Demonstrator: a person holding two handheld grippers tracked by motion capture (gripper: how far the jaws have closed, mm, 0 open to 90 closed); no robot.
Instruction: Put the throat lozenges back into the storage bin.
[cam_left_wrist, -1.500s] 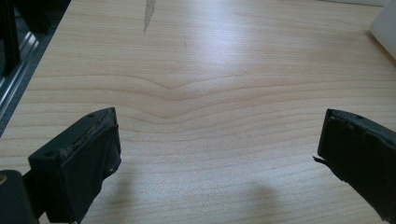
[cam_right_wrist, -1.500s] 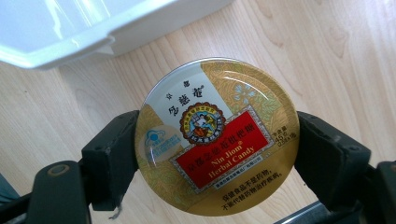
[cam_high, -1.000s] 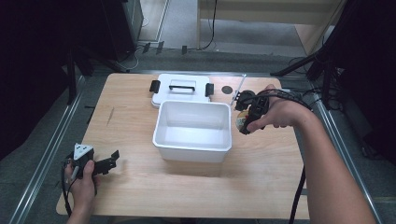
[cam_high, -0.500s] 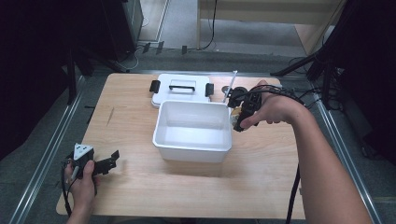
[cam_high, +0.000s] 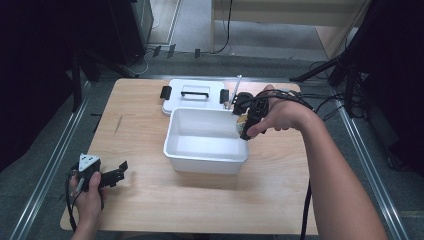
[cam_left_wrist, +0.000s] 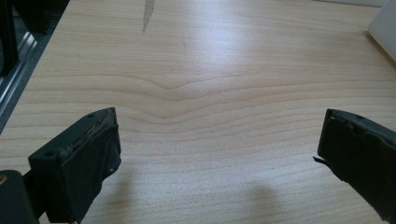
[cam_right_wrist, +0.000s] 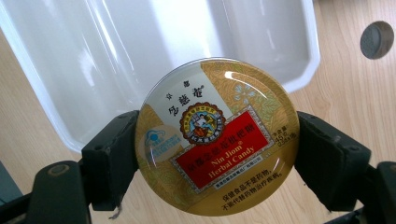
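Wooden table (cam_high: 150, 125) carries all items. White bin (cam_high: 207, 141) stands near the table's middle, open and with nothing visible inside; it serves as landmark. White lid (cam_high: 192, 95), with a handle and black side latches, lies flat just behind the bin, touching or nearly touching its far wall. Right gripper (cam_high: 243, 121) hangs at the bin's right rim, near the far right corner. Its jaws are clamped on the round candy tin (cam_right_wrist: 217, 135), one jaw on each side of the tin's edge, printed face toward the camera, bin interior beyond. Left gripper (cam_high: 112, 176) rests well left of the bin, near the table's front left corner; its jaws stand wide apart over bare wood.
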